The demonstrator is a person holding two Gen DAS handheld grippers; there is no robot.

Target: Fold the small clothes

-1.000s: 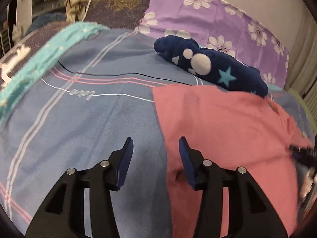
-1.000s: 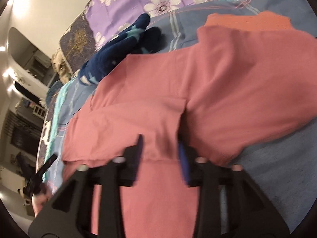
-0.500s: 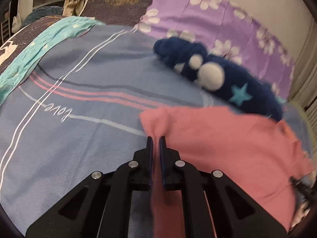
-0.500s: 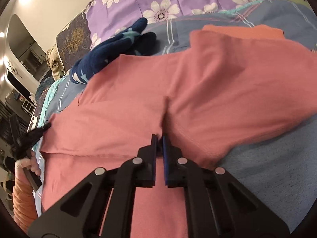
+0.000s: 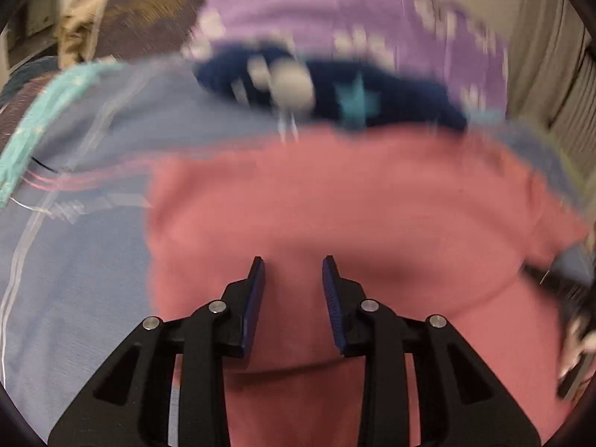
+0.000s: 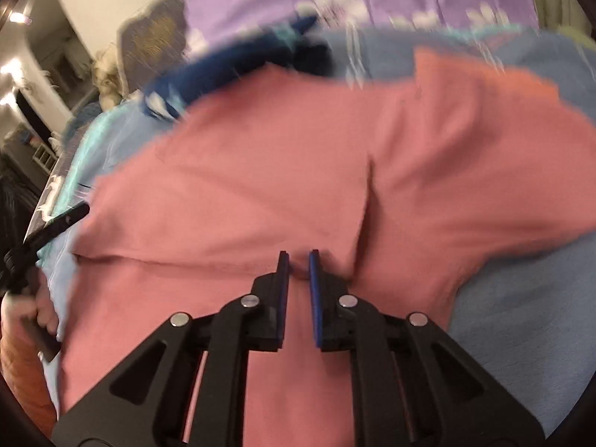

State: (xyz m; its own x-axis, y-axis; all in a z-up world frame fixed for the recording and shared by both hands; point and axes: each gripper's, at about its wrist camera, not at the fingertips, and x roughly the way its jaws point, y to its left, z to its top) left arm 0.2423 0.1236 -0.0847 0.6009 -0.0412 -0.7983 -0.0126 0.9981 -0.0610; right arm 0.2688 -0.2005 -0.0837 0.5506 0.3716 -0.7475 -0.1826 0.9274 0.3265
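Lying beneath both claws, pink garment (image 5: 335, 205)

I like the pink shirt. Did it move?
Yes. The pink shirt's edge now lies folded up closer to the navy star-print garment, and the left gripper has opened.

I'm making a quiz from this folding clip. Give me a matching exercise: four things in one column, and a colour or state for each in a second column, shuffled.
Things:
1. left gripper
2. right gripper
3. soft toy with star pattern
4. flower-print pillow

Colour or state:
A. purple
B. jaws wide apart over the pink garment
C. navy blue
D. jaws narrowly apart at a fold of the pink garment

Pairs: 1-B, 2-D, 3-C, 4-A
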